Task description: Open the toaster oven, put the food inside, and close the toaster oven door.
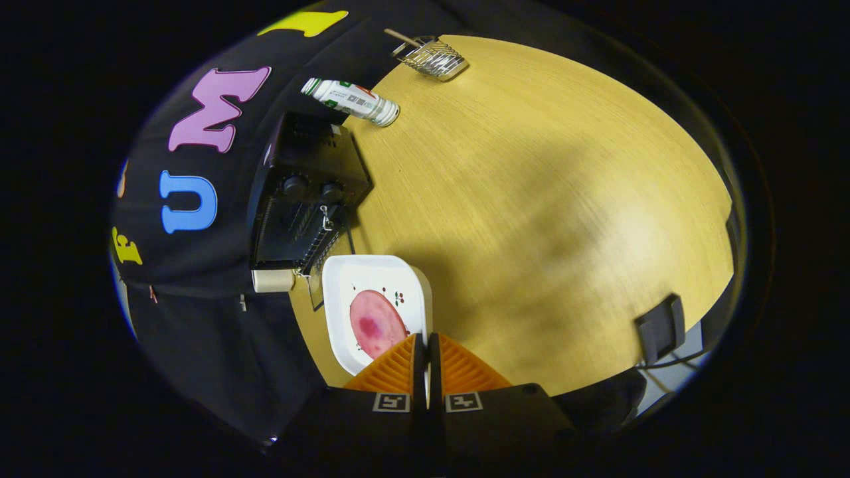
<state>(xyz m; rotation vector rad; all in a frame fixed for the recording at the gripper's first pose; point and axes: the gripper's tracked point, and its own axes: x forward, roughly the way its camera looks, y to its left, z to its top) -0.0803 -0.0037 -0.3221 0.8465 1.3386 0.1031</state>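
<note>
A black toaster oven (309, 166) with two knobs stands on the wooden table (531, 199), against the booth wall. Its door (315, 287) hangs open, with a pale handle (272, 280) at its far edge and a wire rack (302, 239) visible inside. A white square plate (348, 279) carrying a round pink slice of food (376, 324) hovers right at the open door. My gripper (427, 348) is shut on the plate's near rim; a thin white sliver of the rim shows between the fingers.
A white and green bottle (352, 101) lies on its side beyond the oven. A metal wire holder (431, 58) sits at the table's far edge. A small black block (659, 327) with a cable is at the table's edge to the right.
</note>
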